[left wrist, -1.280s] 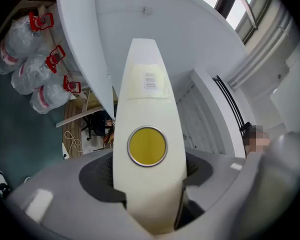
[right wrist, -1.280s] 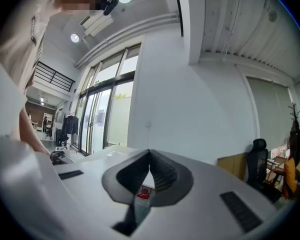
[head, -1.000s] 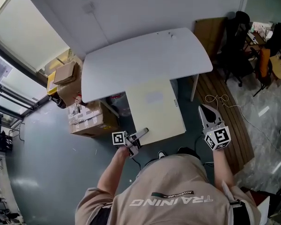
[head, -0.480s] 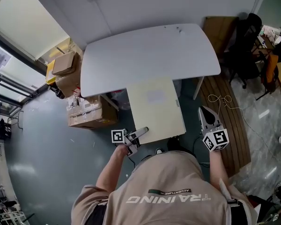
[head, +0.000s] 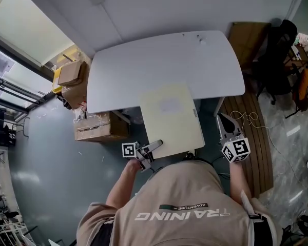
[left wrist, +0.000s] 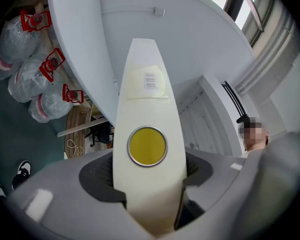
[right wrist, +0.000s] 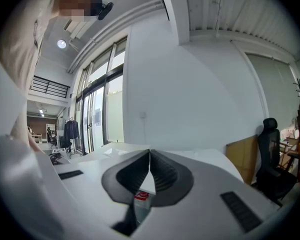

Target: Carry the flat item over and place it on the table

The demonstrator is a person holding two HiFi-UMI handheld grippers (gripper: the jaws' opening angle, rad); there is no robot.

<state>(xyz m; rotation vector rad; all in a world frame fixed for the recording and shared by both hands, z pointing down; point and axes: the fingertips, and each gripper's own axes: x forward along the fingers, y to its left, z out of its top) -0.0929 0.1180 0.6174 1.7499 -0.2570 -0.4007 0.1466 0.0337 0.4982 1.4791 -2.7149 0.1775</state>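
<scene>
Over the near edge of the tabletop (head: 143, 60) reaches the far end of the flat panel (head: 170, 118); your left gripper (head: 156, 146) clamps its near left corner, while your right gripper (head: 223, 119), closed and empty, hangs beside its right edge

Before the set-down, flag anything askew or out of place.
Only the far end of the flat cream board overlaps the white table; the rest overhangs, gripped at one corner by the left gripper alone. The right gripper is shut and empty.

Cream flat board (head: 170, 118), roughly level, far edge apparently overlapping table (head: 143, 65).
</scene>
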